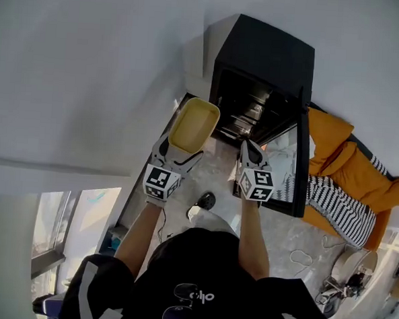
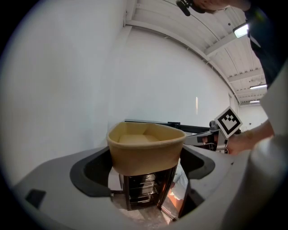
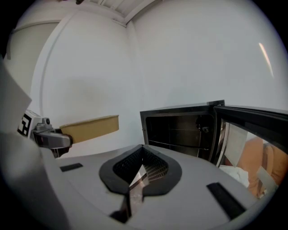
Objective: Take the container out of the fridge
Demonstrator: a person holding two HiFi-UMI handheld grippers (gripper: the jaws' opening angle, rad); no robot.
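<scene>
all 3 cams toward fridge [image 1: 262, 65]

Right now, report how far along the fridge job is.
Done: the yellow container is out of the black fridge, held up in front of its opening. In hand: the left gripper has its jaws closed on the container's end. Left: the container is not set down yet, and the fridge door stands open beside the right gripper, whose jaws are together and empty.

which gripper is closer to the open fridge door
Right. The right gripper sits just beside the fridge door; the left gripper, holding the container, is farther left.
</scene>
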